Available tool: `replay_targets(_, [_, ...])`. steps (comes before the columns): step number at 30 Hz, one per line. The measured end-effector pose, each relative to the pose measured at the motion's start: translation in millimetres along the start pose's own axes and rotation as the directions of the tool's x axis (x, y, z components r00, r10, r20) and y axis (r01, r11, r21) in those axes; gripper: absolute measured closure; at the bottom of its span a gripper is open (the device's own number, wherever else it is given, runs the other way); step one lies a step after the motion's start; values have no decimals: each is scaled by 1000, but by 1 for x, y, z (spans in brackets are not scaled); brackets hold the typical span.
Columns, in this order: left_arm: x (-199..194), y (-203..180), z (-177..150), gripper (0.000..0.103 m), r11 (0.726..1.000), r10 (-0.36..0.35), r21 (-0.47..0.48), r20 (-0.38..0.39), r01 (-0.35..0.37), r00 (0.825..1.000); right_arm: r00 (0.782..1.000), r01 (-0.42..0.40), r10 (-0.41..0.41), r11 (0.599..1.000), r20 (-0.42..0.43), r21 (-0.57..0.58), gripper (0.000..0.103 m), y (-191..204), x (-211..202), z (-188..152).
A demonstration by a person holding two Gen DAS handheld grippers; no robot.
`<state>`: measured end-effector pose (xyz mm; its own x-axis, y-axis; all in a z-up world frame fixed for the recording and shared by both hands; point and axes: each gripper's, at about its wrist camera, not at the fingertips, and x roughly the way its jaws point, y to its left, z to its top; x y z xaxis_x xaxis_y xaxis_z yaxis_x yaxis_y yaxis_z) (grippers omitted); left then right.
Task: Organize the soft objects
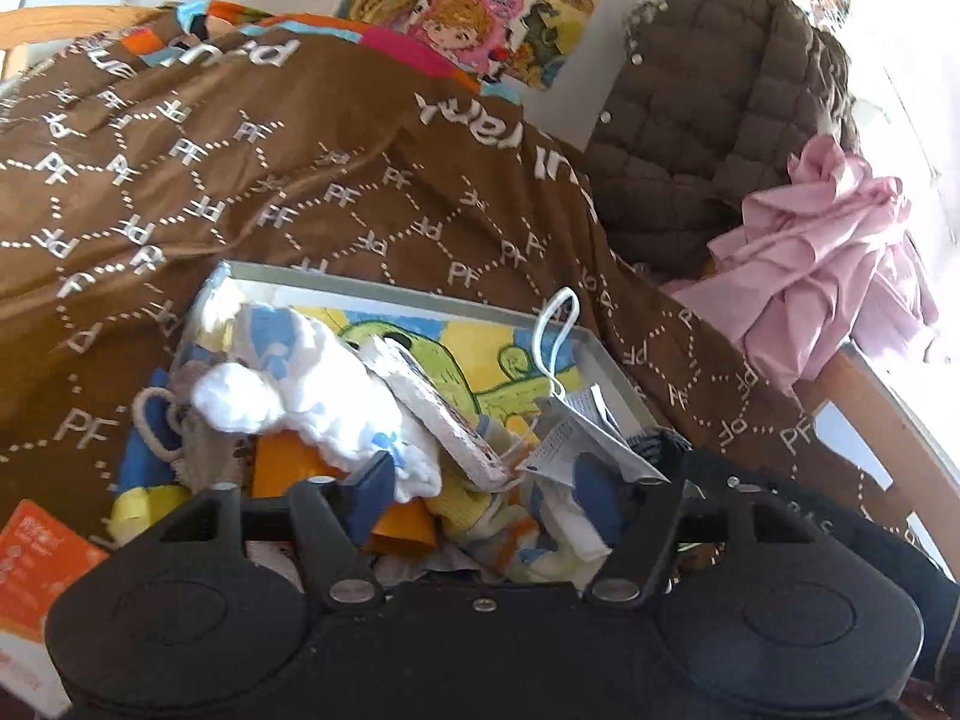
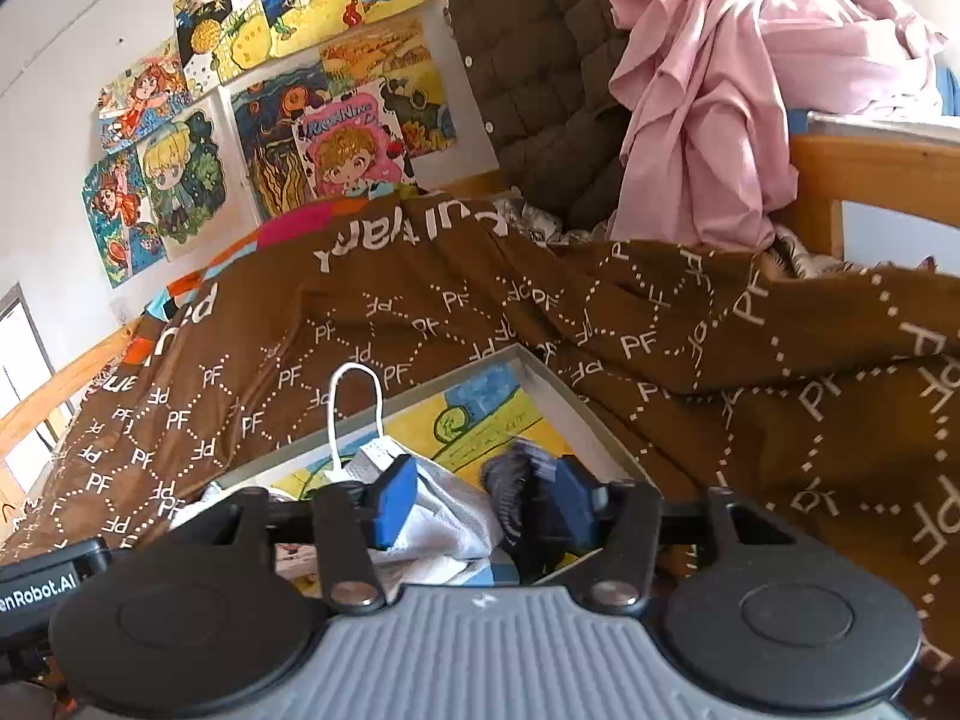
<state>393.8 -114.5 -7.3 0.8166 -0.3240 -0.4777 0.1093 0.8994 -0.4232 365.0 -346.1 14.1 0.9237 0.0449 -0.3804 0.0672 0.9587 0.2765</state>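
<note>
A shallow grey box (image 1: 606, 354) with a drawing on its floor lies on a brown PF-print blanket (image 1: 372, 180). It holds a pile of soft things: a white and blue cloth (image 1: 312, 372), a white face mask with ear loop (image 1: 555, 324), socks and small cloths. My left gripper (image 1: 486, 498) is open, its blue pads low in the pile. In the right wrist view the box (image 2: 570, 396) shows the mask loop (image 2: 354, 396), a white mesh cloth (image 2: 444, 510) and a dark sock (image 2: 510, 480). My right gripper (image 2: 486, 501) is open, the mesh cloth and sock between its pads.
A brown quilted jacket (image 1: 708, 138) and a pink garment (image 1: 822, 264) hang on a wooden bed frame (image 1: 882, 420) at the right. Children's drawings (image 2: 270, 120) cover the wall. An orange and white packet (image 1: 36, 588) lies at the lower left.
</note>
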Motion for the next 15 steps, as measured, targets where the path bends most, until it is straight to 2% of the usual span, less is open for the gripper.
replay_targets(9, [-45, -4, 1, 10, 997, 41, 59, 82, -46, 996, 999, 15, -14, 1000, 31, -25, 20, 7, -53, -1])
replay_targets(13, [-65, -7, 0, 8, 996, 57, 69, 96, -64, 994, 999, -7, 8, 1000, 50, -17, 11, 10, -76, 0])
replay_targets(15, [-79, -8, -1, 1, 996, 56, 57, 111, -63, 992, 998, -20, 21, 1000, 58, -16, 9, 12, -87, 2])
